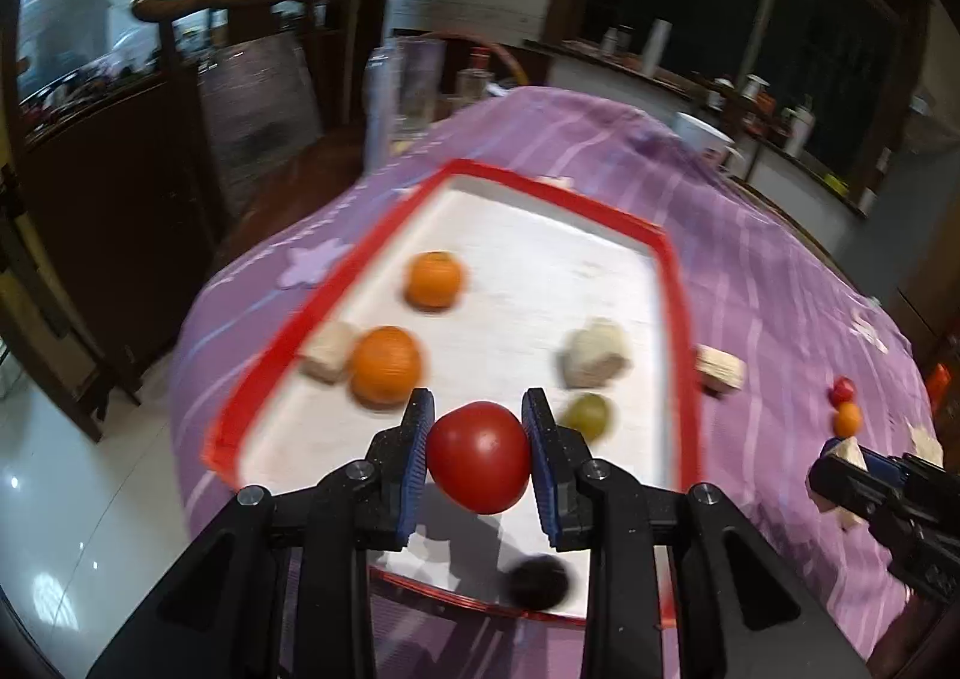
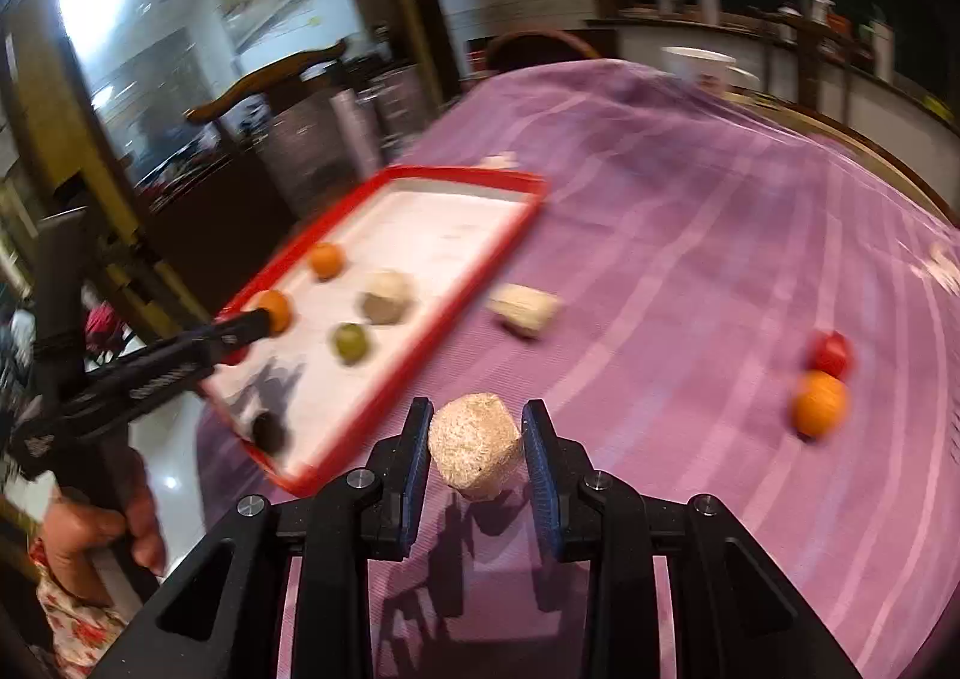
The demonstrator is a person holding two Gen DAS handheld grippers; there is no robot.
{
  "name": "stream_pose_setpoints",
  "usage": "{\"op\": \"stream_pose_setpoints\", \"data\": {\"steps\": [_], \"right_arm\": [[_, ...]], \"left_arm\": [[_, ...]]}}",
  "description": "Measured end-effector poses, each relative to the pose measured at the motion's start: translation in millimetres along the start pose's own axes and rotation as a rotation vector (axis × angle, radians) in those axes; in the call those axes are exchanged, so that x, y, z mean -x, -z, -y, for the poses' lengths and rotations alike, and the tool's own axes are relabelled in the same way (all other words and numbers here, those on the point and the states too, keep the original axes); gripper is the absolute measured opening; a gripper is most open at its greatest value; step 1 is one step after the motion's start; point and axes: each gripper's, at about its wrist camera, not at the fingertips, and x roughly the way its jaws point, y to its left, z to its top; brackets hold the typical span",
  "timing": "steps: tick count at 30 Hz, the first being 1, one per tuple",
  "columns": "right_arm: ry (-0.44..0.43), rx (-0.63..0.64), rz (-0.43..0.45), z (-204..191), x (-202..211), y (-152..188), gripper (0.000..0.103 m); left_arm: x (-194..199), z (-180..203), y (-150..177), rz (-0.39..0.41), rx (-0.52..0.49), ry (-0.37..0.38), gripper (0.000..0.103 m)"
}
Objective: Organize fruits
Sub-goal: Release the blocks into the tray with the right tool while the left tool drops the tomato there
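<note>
Gripping a round glossy red tomato (image 1: 479, 457), left gripper (image 1: 479, 442) jaws closed over tray (image 1: 675, 283); right gripper (image 2: 477, 448) jaws clamp a pale rough block (image 2: 475, 443), upright.

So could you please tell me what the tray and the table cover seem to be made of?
The tray looks like hard plastic: a smooth, glossy red rim around a flat, matte white floor, though blur leaves it open. The cover looks like woven cloth: purple with pale stripes, matte, draping softly over the table's edge.
</note>
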Motion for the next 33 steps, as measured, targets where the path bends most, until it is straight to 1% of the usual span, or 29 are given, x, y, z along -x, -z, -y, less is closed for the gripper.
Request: {"op": "stream_pose_setpoints", "data": {"steps": [3,7,9,11,15,16,17,18,19,26,30,33], "right_arm": [[-0.033,0.055,-0.023,-33,-23,-11,0.033],[-0.046,0.117,-0.052,-66,-53,-18,0.033],[-0.043,0.132,-0.069,-75,-66,-19,0.033],[-0.046,0.135,-0.091,-81,-78,-18,0.033],[-0.040,0.125,-0.106,-83,-93,-15,0.034],[-0.041,0.113,-0.103,-82,-95,-15,0.034],[-0.040,0.103,-0.101,-81,-96,-15,0.034],[-0.040,0.095,-0.104,-81,-97,-15,0.034],[-0.045,0.086,-0.114,-80,-100,-14,0.034],[-0.052,0.047,-0.091,-75,-87,-13,0.038],[-0.058,-0.029,-0.023,-59,-57,-10,0.039],[-0.032,-0.083,0.031,-43,-30,-2,0.042]], "left_arm": [[-11,-15,-2,-0.018,0.022,-0.002,0.029],[-25,-25,-2,-0.042,0.036,0.005,0.030],[-29,-30,-1,-0.049,0.047,0.021,0.029],[-27,-34,-2,-0.037,0.050,0.020,0.029],[-25,-41,-2,-0.029,0.078,0.044,0.030],[-25,-43,-2,-0.027,0.081,0.049,0.033],[-23,-43,-2,-0.026,0.085,0.056,0.039],[-22,-44,-2,-0.025,0.088,0.062,0.044],[-20,-44,-2,-0.023,0.091,0.065,0.051],[-4,-34,-2,0.007,0.067,0.048,0.058],[7,-20,-2,0.027,0.032,0.033,0.064],[16,-5,-2,0.039,0.002,0.036,0.065]]}}
